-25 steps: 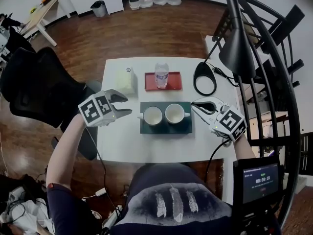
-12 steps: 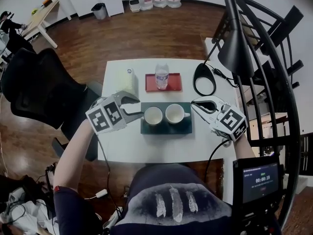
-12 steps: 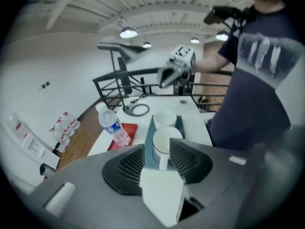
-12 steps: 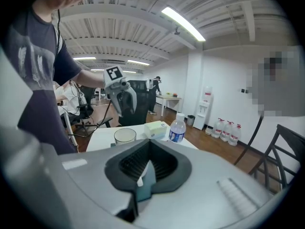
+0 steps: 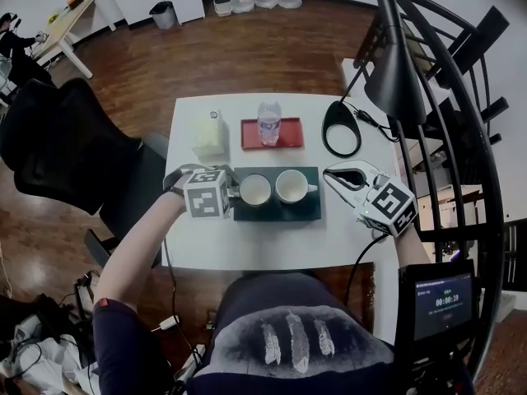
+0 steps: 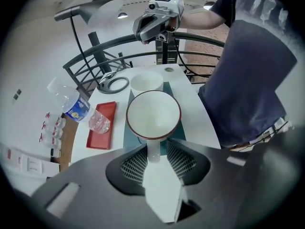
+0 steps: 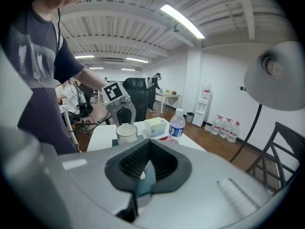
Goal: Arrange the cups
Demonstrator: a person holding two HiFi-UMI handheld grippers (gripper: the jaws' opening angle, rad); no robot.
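The left gripper has its jaws drawn in to the width of the handle of the left cup. In the left gripper view the white handle runs straight down between the two ribbed pads. The pads seem to press it on both sides, though the right-hand contact is hard to make out. That cup stands on the dark green tray, and the right cup stands just beside it on the same tray, its handle pointing the other way.

The right gripper hovers off the tray's right edge, over the white table. Its jaw tips are together and hold nothing.

The water bottle stands on a red tray behind the cups. Its blue label carries white print too blurred to read. A pale box beside it bears a small blue mark, also unreadable. The screen at the lower right shows green digits too small to read with certainty. Each gripper's cube shows black-and-white square markers. The lamp has its shade cut off by a dark railing.
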